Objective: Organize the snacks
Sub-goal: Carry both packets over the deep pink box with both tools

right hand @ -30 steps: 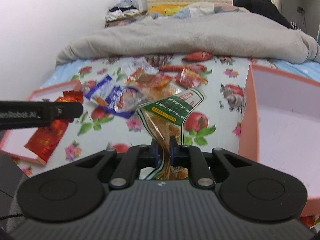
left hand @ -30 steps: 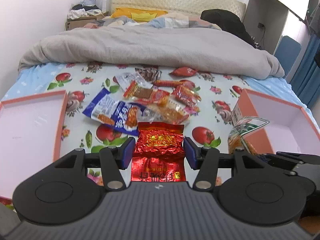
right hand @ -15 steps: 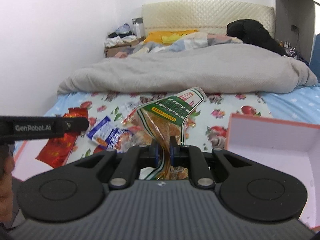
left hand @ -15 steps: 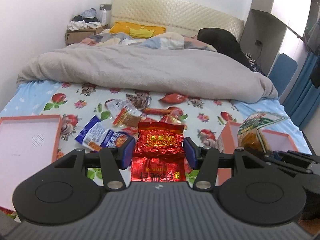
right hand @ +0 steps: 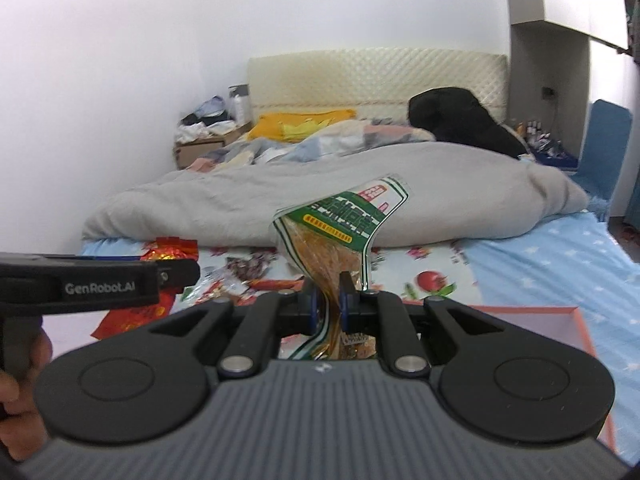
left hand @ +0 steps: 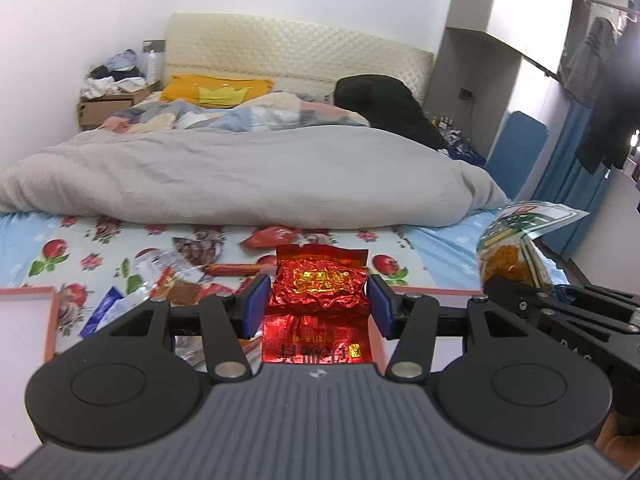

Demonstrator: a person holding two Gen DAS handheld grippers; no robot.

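My left gripper (left hand: 318,306) is shut on a red foil snack packet (left hand: 319,288) and holds it above the bed. My right gripper (right hand: 329,306) is shut on a green-and-white bag of orange snacks (right hand: 340,224), also lifted; the bag shows in the left wrist view (left hand: 516,240) at the right. The left gripper (right hand: 176,272) with its red packet (right hand: 168,252) shows at the left of the right wrist view. Several loose snack packets (left hand: 188,268) lie on the fruit-print sheet. A pink box (left hand: 24,320) lies at the left, another pink box (right hand: 520,320) at the right.
A grey duvet (left hand: 248,176) is bunched across the bed behind the snacks. A headboard (left hand: 288,60), pillows and a black garment (left hand: 384,108) are further back. A blue chair (left hand: 516,152) and curtains stand at the right.
Both grippers have risen and tilted up, each keeping its packet. The snack pile and boxes now sit lower and smaller in both views.
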